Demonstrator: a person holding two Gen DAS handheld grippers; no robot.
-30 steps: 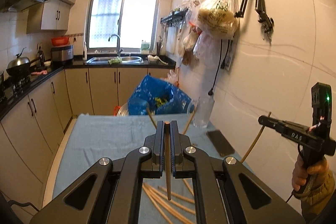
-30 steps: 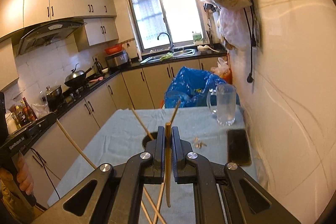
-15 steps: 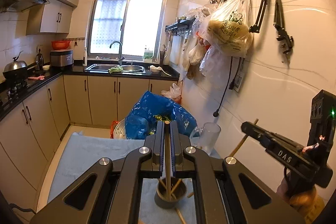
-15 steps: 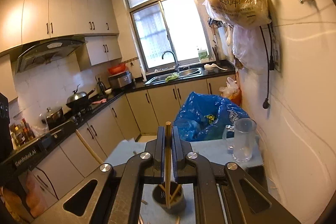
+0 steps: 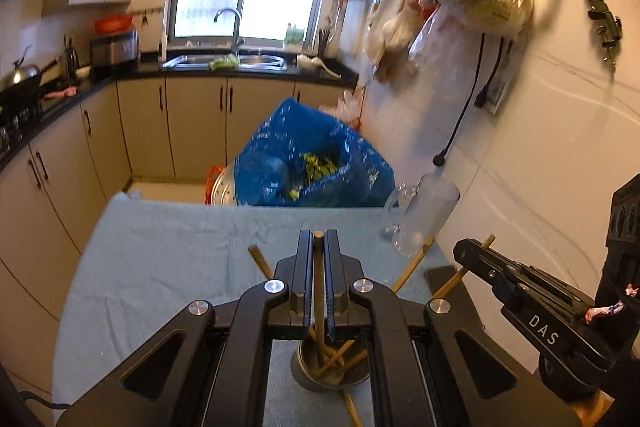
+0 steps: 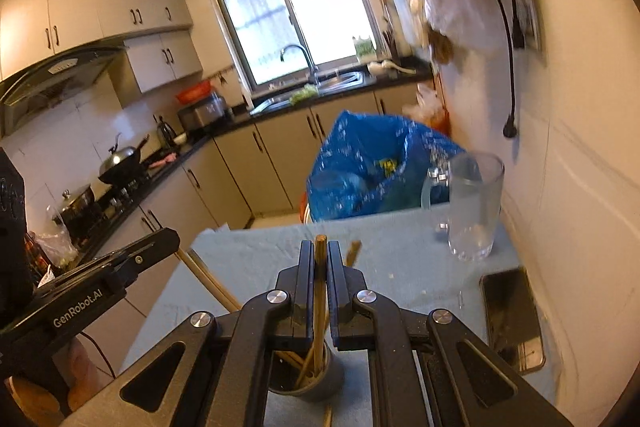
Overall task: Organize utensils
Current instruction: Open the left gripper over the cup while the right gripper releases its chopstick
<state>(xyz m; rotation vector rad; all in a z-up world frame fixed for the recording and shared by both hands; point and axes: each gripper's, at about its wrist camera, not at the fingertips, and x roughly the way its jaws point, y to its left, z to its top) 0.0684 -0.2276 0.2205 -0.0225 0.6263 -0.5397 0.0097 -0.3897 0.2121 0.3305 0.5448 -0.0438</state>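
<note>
My left gripper [image 5: 319,239] is shut on a wooden chopstick [image 5: 319,283] held upright, its lower end inside a grey metal cup [image 5: 332,373] on the cloth-covered table [image 5: 160,259]. My right gripper [image 6: 320,245] is shut on another chopstick [image 6: 319,291], whose lower end is in the same cup [image 6: 308,383]. The cup holds several chopsticks leaning outward. The right gripper also shows in the left wrist view [image 5: 476,259], and the left gripper in the right wrist view [image 6: 168,237].
A clear glass mug [image 6: 474,205] stands at the table's far right by the wall. A dark phone [image 6: 512,319] lies near the right edge. A blue plastic bag [image 5: 308,155] sits beyond the table. A loose chopstick [image 5: 352,411] lies by the cup.
Both grippers have tipped down and lowered their chopsticks, so the tips now reach into the cup. Both stay shut.
</note>
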